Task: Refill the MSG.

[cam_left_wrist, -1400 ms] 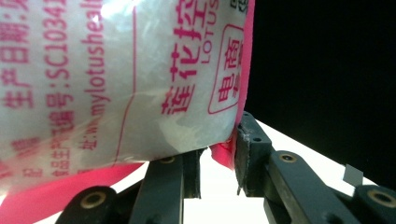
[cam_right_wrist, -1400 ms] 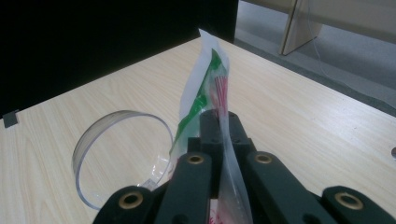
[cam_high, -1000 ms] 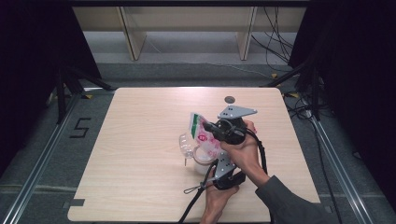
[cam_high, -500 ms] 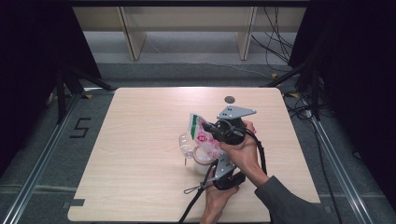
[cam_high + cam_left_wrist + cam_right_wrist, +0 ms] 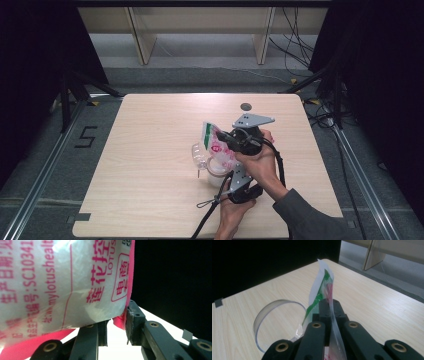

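Note:
A white bag with pink and green print hangs tilted over the middle of the wooden table. My right gripper, under its grey plate, is shut on the bag's flat top edge; its jaws meet on the thin film. From below, my left gripper holds the bag's full lower corner, the pink seam pressed against one jaw at the tips. Just under the bag stand a clear plastic vessel and a white cup.
The clear vessel's round rim sits left of the bag in the right gripper view. A small round hole lies near the table's far edge. Cables trail off the near edge. Dark frames and a shelf stand beyond the table.

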Available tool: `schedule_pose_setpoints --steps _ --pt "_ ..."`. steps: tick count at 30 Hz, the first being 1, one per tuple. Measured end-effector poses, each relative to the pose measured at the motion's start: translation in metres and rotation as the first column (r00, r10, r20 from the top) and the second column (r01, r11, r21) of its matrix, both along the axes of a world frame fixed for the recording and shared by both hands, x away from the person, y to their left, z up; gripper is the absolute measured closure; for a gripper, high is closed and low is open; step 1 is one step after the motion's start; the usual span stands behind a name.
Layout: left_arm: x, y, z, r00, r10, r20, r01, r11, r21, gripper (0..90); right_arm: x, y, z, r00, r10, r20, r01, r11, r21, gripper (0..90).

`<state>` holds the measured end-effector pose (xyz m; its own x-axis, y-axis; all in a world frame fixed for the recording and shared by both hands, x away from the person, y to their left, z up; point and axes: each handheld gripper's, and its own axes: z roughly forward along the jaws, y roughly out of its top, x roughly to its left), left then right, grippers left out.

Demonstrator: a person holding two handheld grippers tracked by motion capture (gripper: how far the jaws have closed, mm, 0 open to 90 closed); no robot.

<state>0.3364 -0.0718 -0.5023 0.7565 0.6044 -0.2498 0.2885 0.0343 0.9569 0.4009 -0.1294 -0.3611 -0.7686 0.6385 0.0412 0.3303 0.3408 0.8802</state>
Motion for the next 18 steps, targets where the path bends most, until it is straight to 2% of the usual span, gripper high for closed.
schedule_pose_setpoints --steps 1,4,6,7,8,11,15,18 --pt "0.0002 -0.0002 -0.0002 1.0000 0.001 -0.002 -0.001 1.0000 -0.001 73.5 0.0001 -0.0001 -0.0002 1.0000 0.008 0.000 -0.008 1.000 -0.013 90.0" --pt "0.0000 0.0005 0.0007 1.0000 -0.001 0.002 0.001 1.0000 -0.003 73.5 0.0003 -0.0012 0.0005 0.9999 -0.009 -0.010 0.009 1.000 0.011 90.0" --pt "-0.0001 -0.0002 0.0002 1.0000 0.001 0.000 -0.001 1.0000 0.002 73.5 -0.0005 -0.0003 0.0001 1.0000 -0.006 -0.005 0.006 1.000 0.000 90.0" --pt "0.0000 -0.0003 0.0003 1.0000 0.002 -0.001 -0.002 1.0000 0.002 73.5 0.0009 0.0001 -0.0010 0.9999 -0.003 0.015 0.003 1.000 -0.003 90.0" --pt "0.0001 -0.0003 0.0004 1.0000 0.000 0.002 0.000 1.0000 -0.001 73.5 0.0006 0.0001 -0.0008 1.0000 0.005 -0.004 -0.005 1.000 0.002 90.0" --pt "0.0000 -0.0004 0.0004 1.0000 -0.002 0.002 0.002 1.0000 -0.003 73.5 0.0002 -0.0010 0.0003 1.0000 0.001 -0.004 -0.001 1.000 0.000 90.0" --pt "-0.0004 0.0002 0.0011 1.0000 -0.002 0.003 0.002 1.0000 -0.001 73.5 0.0007 -0.0011 0.0003 0.9998 -0.004 0.021 0.004 1.000 -0.002 90.0" --pt "-0.0003 0.0002 0.0011 1.0000 -0.002 0.001 0.002 1.0000 -0.001 73.6 0.0002 0.0003 -0.0003 1.0000 -0.006 0.006 0.005 1.000 0.008 90.0"
